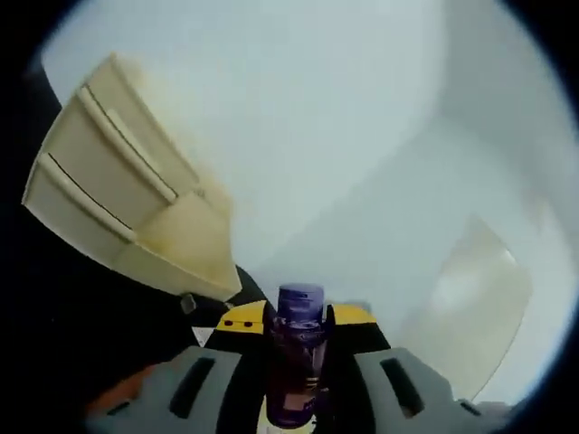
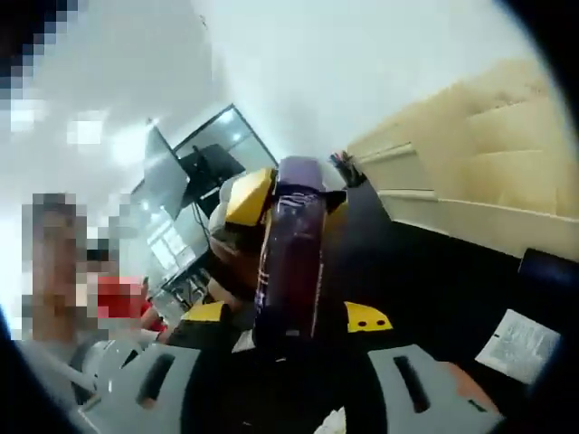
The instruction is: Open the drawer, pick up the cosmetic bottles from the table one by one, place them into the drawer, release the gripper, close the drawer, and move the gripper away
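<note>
Between the left gripper [image 1: 298,362] fingers [image 1: 237,327] stands a purple cosmetic bottle [image 1: 298,348], clamped from both sides by the yellow-tipped pads. Its long axis runs straight out along the fingers, cap away from the camera, so it is held lengthwise rather than across. Up and to the left in the left gripper view sits the cream drawer unit [image 1: 118,194], its stacked fronts marked by thin dark seams. It lies well apart from the bottle, off to the left of the line the fingers point along. Whether any drawer is pulled out I cannot tell from this angle.

Over in the right gripper view, the right gripper [image 2: 289,330] has a dark purple bottle [image 2: 291,258] between its yellow pads [image 2: 366,318]. This bottle also stands along the finger axis with its cap far from the camera. A second pair of yellow pads [image 2: 249,194] appears near its top; I cannot tell whether they touch it. The pale drawer unit [image 2: 470,154] lies to the right of this bottle, beyond a dark bench [image 2: 425,271].

As a judgement, the coming move turns on swinging the left bottle leftward toward the unit, which sits nearer that side's line of travel.
</note>
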Demonstrator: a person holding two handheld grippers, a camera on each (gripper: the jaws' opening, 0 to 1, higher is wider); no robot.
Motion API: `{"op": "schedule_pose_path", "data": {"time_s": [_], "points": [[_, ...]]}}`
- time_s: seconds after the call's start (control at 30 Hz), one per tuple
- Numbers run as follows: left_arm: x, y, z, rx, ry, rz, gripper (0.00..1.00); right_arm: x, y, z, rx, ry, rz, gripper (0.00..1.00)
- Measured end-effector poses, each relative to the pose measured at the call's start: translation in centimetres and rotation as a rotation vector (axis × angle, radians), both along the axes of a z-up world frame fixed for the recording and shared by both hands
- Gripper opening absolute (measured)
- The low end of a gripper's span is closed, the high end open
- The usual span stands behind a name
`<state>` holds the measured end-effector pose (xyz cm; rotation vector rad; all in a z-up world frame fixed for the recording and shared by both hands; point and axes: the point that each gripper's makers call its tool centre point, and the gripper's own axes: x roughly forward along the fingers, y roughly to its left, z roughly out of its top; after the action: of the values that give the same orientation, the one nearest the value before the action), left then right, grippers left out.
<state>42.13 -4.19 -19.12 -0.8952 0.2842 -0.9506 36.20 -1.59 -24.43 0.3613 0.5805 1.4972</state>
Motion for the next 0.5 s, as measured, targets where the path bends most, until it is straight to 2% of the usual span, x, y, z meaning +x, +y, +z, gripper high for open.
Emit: {"op": "schedule_pose_path", "data": {"time_s": [0.07, 0.13, 0.2, 0.27, 0.37, 0.47, 0.5], "points": [[-0.3, -0.2, 0.0, 0.004, -0.004, -0.019, 0.19, 0.4, 0.0, 0.3, 0.023, -0.001, -0.001, 0.34], [-0.8, -0.5, 0.0, 0.009, -0.011, -0.033, 0.19, 0.4, 0.2, 0.4, 0.036, 0.027, 0.004, 0.33], [-1.1, -0.8, 0.0, 0.023, -0.02, -0.037, 0.19, 1.0, -0.6, 0.8, 0.045, 0.034, 0.018, 0.25], [-0.7, -0.5, 0.2, 0.035, -0.033, -0.043, 0.2, 0.9, -0.6, 0.5, 0.033, 0.063, 0.014, 0.24], [-0.8, -0.7, 0.6, 0.049, -0.075, -0.043, 0.2, 0.6, -0.5, 0.4, 0.044, 0.048, 0.001, 0.24], [-1.1, -0.9, 0.7, 0.051, -0.093, -0.047, 0.2, 0.0, -0.3, 0.6, 0.087, 0.08, 0.005, 0.23], [-1.1, -0.9, 0.8, 0.051, -0.093, -0.046, 0.22, -0.3, -0.2, 0.5, 0.081, 0.1, 0.014, 0.23]]}}
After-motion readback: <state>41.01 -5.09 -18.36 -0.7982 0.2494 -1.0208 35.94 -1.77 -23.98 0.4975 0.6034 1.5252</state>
